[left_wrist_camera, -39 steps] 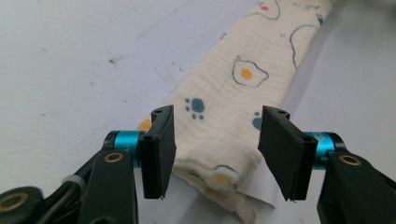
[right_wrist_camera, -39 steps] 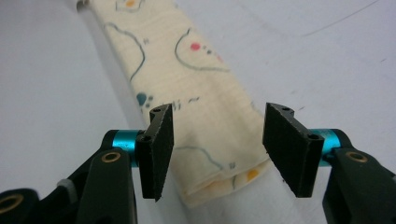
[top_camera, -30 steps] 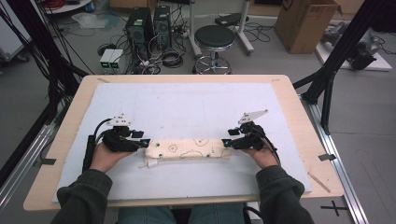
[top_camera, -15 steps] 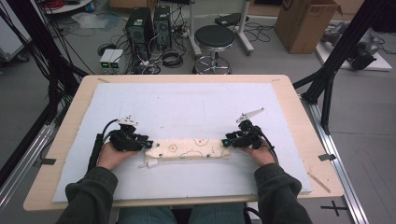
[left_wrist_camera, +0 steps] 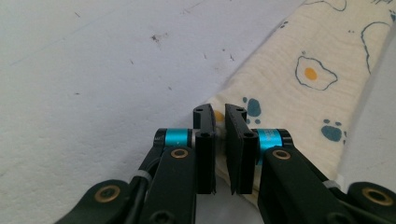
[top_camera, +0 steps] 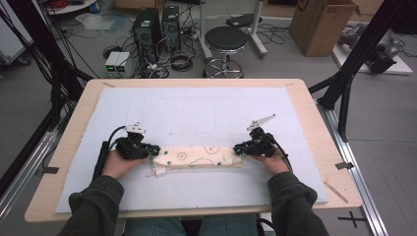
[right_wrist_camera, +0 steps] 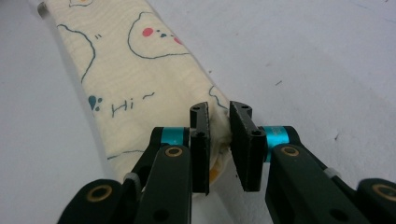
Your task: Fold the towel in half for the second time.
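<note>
Both claws have just been closing: the left claw [top_camera: 153, 150] and right claw [top_camera: 239, 147] now pinch the 2 ends of the folded cloth [top_camera: 199, 156], which lies on the table [top_camera: 206, 103], ready for lifting.

Dark olive sleeves [top_camera: 96, 206]; black jaws with cyan collars [left_wrist_camera: 177, 137], brass screws [right_wrist_camera: 173, 151] and black cables [top_camera: 112, 135].
</note>
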